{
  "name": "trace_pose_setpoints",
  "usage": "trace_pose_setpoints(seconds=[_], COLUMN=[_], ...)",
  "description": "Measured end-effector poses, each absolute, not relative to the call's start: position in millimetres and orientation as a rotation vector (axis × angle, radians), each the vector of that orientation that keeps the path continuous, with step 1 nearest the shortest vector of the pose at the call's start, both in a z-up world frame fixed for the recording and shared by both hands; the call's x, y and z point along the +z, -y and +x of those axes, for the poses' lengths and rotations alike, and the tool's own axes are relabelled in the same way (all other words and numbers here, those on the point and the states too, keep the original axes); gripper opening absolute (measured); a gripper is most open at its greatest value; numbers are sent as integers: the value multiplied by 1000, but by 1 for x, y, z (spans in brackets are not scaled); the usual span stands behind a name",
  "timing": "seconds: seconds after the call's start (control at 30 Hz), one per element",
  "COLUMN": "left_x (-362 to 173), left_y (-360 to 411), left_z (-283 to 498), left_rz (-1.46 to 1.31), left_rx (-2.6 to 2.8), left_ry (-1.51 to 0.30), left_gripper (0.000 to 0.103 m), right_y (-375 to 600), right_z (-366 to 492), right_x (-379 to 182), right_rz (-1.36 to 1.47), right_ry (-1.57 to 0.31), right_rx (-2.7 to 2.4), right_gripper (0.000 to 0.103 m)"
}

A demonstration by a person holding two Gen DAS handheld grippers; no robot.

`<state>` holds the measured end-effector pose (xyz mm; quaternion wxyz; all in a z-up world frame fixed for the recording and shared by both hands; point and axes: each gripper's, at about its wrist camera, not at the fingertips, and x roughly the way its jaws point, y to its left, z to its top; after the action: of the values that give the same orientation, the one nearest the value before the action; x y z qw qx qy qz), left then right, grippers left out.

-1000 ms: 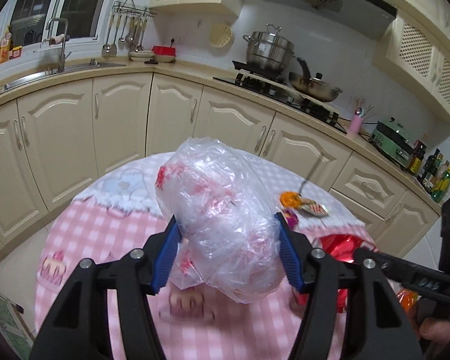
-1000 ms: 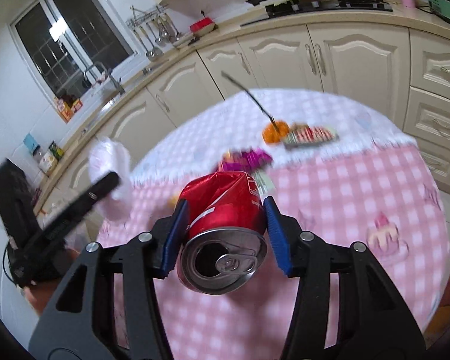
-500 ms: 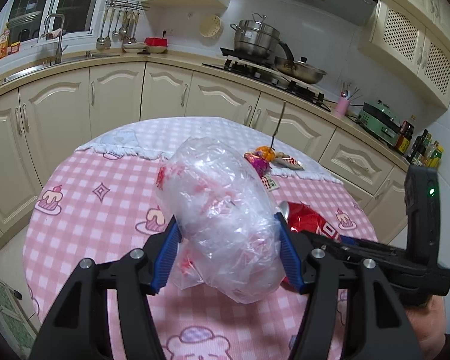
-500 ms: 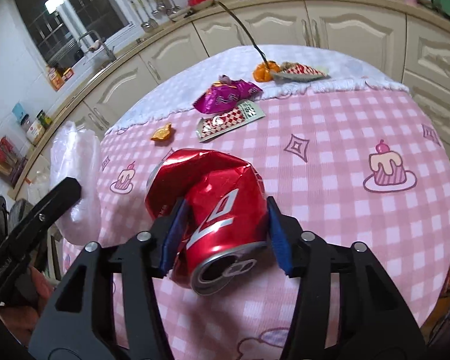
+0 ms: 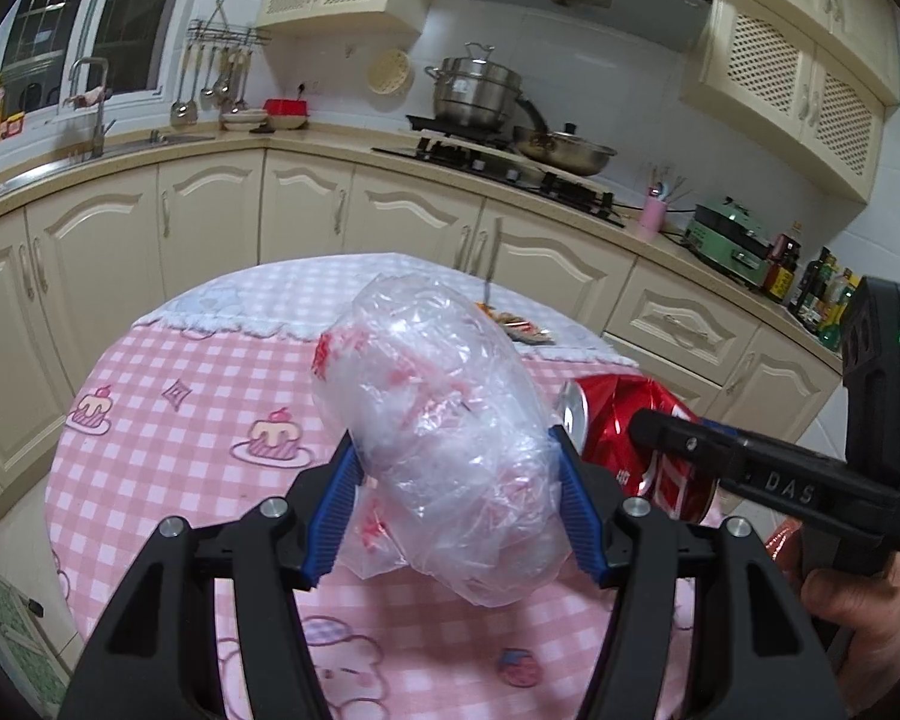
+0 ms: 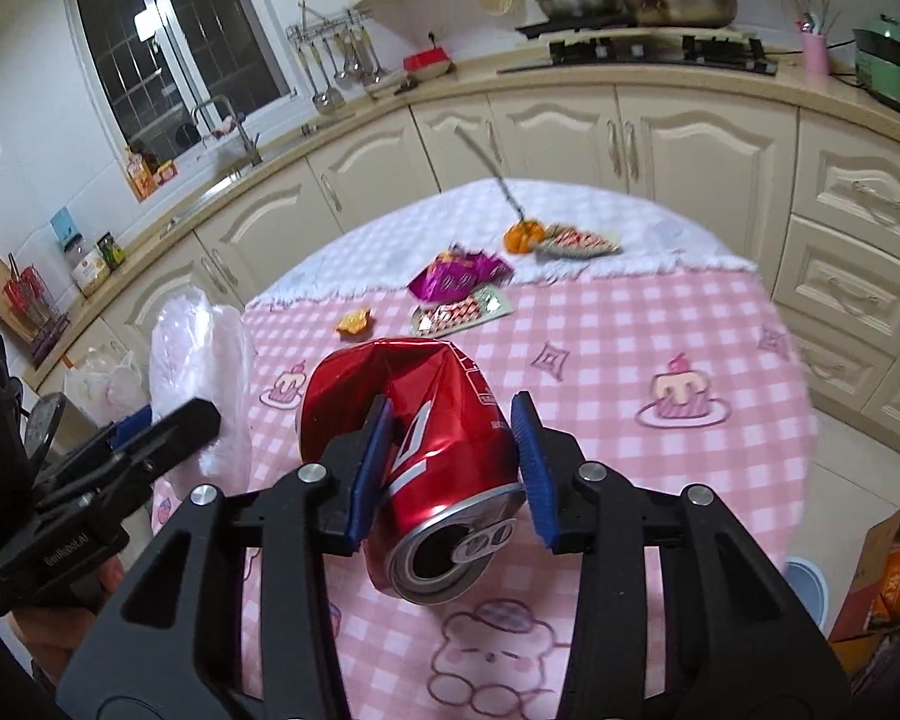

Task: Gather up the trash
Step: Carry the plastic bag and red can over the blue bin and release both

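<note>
left gripper clamped on clear plastic bag; right gripper jaws closing, squeezing dented red can. both angled down above pink checked table, side by side.

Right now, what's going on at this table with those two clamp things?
A person is clearing trash off a pink checked table with two hand-held grippers. The left gripper is clamped on a crumpled clear plastic bag. The right gripper holds a crushed red can, its jaws closing tighter on it. Wrappers and an orange peel lie farther back.
</note>
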<state>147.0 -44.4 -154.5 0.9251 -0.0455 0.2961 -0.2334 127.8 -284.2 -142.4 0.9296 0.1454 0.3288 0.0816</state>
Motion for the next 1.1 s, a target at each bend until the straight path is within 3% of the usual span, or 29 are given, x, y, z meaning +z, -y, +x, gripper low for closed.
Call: trace_pose_setpoints(seconds=[0.47,0.77,0.93,1.1], left_x=[-136,-135,-160,-217], left_y=[104,196,274,359], left_z=[128,103,81,61], left_rz=[-51,21,111,221], left_rx=[-575,-749,-882,-1009], left_ry=[-583,-582,-624,-739], left_gripper=[60,60,60,60], right_y=[346,439,507,568], right_z=[92,27,-19,-49], right_x=[-113,-102,-122,-176], right_rz=[329,390,442,524], right_ry=[-585,-504,-503,-573], right_rx=[83,-104,-263,-411], right_gripper=[40,40,40,40])
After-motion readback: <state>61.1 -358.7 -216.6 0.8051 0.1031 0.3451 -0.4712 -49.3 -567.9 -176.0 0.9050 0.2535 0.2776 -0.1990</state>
